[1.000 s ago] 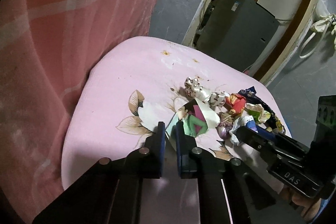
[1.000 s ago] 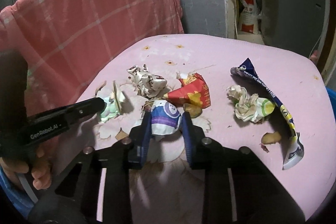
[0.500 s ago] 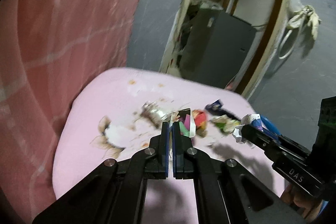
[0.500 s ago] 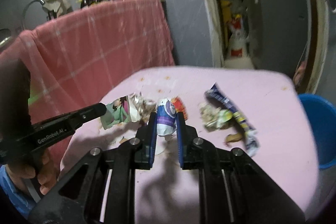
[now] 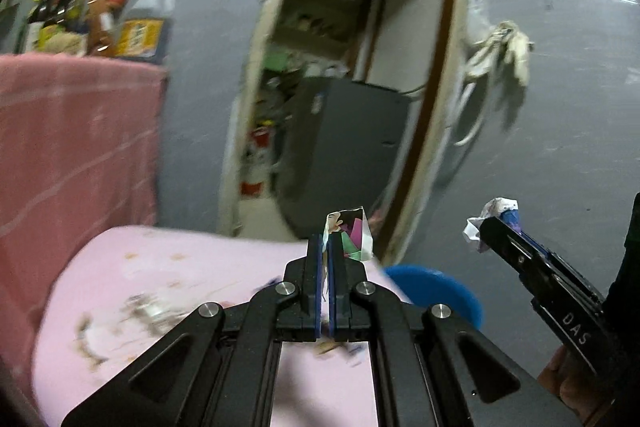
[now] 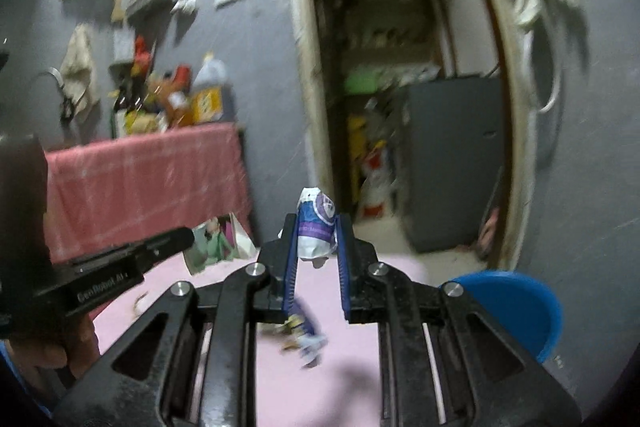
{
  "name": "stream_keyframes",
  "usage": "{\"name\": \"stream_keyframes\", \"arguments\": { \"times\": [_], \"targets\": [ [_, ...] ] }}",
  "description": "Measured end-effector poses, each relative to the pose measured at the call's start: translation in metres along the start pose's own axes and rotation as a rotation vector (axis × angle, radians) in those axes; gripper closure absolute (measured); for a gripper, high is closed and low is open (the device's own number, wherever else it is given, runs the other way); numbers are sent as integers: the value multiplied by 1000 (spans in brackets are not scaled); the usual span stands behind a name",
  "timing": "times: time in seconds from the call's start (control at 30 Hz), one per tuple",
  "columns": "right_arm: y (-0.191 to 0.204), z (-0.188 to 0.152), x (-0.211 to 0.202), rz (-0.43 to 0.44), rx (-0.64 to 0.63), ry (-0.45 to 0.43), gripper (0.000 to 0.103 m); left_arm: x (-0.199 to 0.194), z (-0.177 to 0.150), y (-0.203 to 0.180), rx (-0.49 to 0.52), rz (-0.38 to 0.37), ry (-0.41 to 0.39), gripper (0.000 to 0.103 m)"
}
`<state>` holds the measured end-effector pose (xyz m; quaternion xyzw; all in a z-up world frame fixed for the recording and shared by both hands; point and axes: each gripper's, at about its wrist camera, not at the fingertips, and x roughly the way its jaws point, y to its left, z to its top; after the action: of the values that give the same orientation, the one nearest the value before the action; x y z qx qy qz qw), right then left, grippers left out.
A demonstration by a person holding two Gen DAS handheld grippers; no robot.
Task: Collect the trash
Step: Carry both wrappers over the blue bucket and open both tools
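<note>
My left gripper [image 5: 328, 241] is shut on a folded picture paper [image 5: 352, 233] with green and pink print, lifted above the pink table [image 5: 160, 267]. My right gripper [image 6: 316, 227] is shut on a crumpled white and purple wrapper [image 6: 316, 227], also held up in the air. Each gripper shows in the other's view: the right one [image 5: 486, 223] with its wrapper [image 5: 496, 209] at the right, the left one [image 6: 188, 237] with its paper [image 6: 220, 239] at the left. Blurred scraps [image 5: 148, 311] and a blue wrapper [image 6: 306, 337] still lie on the table.
A blue bin [image 6: 516, 303] stands on the floor past the table's right edge, also seen as a blue bin [image 5: 432, 287] beyond the left fingers. A pink checked cloth [image 5: 72, 147] hangs at the left. An open doorway with a grey cabinet [image 5: 348, 147] lies ahead.
Both grippers closed on their pieces, lifted them off the table and tilted up toward level. The views now swing right, toward the doorway and the blue bin.
</note>
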<state>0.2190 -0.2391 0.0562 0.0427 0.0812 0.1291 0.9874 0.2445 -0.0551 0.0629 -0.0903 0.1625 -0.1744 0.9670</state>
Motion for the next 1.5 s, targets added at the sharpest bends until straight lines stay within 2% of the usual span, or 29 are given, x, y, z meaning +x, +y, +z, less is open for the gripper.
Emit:
{"name": "stream_keyframes", "arguments": {
  "times": [0.07, 0.23, 0.4, 0.53, 0.7, 1.0, 1.1, 1.17, 1.27, 1.33, 1.5],
  "targets": [
    [-16, 3, -6, -45, 8, -36, 85, 9, 5, -17, 23, -29, -12, 102],
    [-64, 1, -1, -162, 84, -49, 84, 44, 10, -50, 53, -85, 10, 102],
    [-118, -13, 16, -267, 188, -8, 84, 93, 8, -74, 63, -138, 108, 102],
    [-156, -29, 32, -313, 273, 52, 84, 133, 7, -87, 80, -155, 179, 102],
    [-187, -50, 55, -327, 329, 129, 83, 178, -4, -96, 52, -172, 282, 102],
    [-210, -77, 86, -313, 376, 236, 80, 237, -29, -102, 30, -168, 456, 102],
    [-215, -86, 95, -316, 396, 269, 76, 249, -41, -103, 26, -153, 508, 101],
    [-217, -91, 97, -312, 416, 279, 67, 258, -49, -103, 33, -131, 546, 101],
    [-220, -92, 97, -314, 430, 278, 61, 266, -60, -100, 23, -115, 582, 94],
    [-222, -93, 95, -321, 437, 274, 55, 267, -62, -95, 8, -116, 589, 83],
    [-222, -91, 92, -330, 443, 263, 49, 258, -58, -88, -15, -102, 559, 75]
  ]
}}
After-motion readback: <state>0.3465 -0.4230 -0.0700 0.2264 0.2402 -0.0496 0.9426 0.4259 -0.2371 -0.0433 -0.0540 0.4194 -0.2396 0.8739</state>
